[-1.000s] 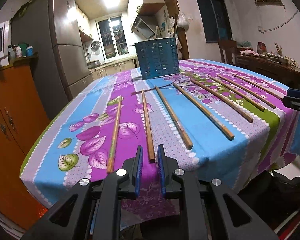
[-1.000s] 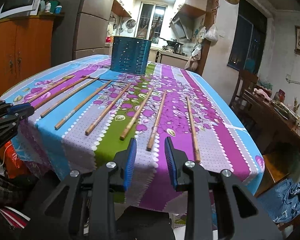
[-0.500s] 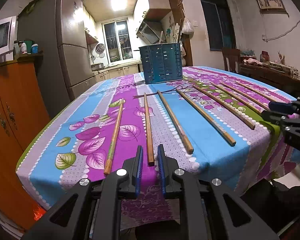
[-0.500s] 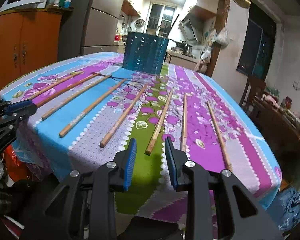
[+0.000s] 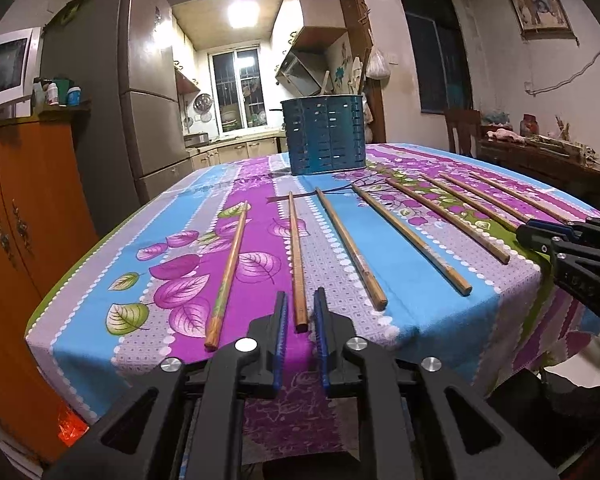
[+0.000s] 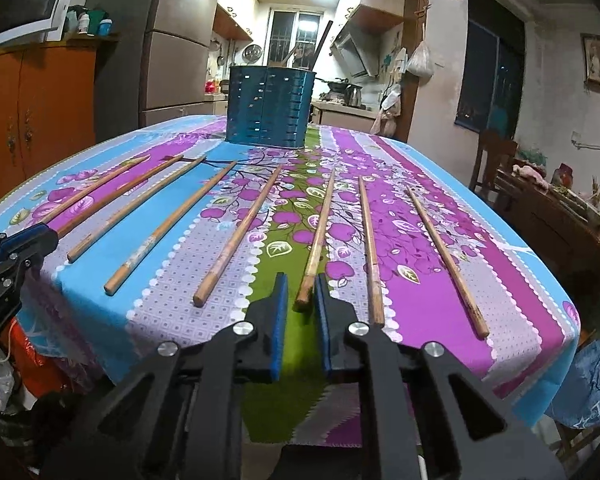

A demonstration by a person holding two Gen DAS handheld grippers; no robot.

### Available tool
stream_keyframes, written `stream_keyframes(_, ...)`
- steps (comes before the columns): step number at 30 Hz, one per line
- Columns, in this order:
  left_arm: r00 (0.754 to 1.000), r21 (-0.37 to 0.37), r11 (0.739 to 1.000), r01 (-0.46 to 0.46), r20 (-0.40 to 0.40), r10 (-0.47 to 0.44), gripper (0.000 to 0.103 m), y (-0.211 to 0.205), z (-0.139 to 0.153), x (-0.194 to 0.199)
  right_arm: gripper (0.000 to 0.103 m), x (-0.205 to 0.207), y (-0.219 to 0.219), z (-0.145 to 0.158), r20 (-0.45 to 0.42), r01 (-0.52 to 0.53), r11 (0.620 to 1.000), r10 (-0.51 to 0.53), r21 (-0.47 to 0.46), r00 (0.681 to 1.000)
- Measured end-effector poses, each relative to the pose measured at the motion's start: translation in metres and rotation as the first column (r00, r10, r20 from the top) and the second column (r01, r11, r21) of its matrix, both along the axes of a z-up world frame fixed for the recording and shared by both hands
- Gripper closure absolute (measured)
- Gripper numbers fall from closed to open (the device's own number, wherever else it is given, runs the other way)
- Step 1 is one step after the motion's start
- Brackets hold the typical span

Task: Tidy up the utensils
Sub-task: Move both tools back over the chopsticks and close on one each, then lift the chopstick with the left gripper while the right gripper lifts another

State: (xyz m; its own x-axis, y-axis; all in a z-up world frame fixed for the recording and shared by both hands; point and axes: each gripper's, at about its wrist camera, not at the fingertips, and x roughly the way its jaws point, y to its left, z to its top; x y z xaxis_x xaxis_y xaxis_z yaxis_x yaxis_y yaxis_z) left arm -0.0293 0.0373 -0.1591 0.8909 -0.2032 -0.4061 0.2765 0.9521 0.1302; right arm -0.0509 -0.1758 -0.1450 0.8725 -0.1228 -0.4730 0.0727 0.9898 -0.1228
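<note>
Eight sticks (image 6: pixel 236 236) lie in a row on the worktop (image 6: pixel 520 256), near the blue bin (image 6: pixel 270 106) at the far end. Each tool, left (image 5: pixel 300 312) and right (image 6: pixel 301 300), is open with a stick's near tip between its jaws, not gripped. A stick could roll off the near edge if bumped, and the inside of the bin is hidden.

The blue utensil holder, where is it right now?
In both wrist views the blue utensil holder stands upright mid-table on the far side, beyond the row of chopsticks.

Eight wooden chopsticks (image 6: pixel 244 220) lay fanned out, apart, across the floral tablecloth (image 6: pixel 440 216), tips toward an upright perforated blue utensil holder (image 6: pixel 270 106) behind them.
</note>
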Motion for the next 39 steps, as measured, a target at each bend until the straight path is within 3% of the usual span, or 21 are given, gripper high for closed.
stream_keyframes(22,1.000,-0.023,1.000,0.012,0.027,-0.011,0.096,0.007,0.000,0.002,0.098,0.001,-0.009,0.000,0.022,0.058,0.992,-0.061,0.112,0.998)
stream_keyframes(30,0.995,-0.040,0.999,0.036,0.090,-0.033,0.096,0.013,0.023,-0.005,0.098,-0.007,-0.011,0.023,0.067,0.025,0.996,-0.031,0.089,0.997)
stream_keyframes(39,0.985,-0.057,0.997,0.059,0.166,-0.049,0.096,0.022,0.069,-0.013,0.098,-0.023,-0.011,0.066,0.167,-0.016,1.000,0.014,0.010,0.986)
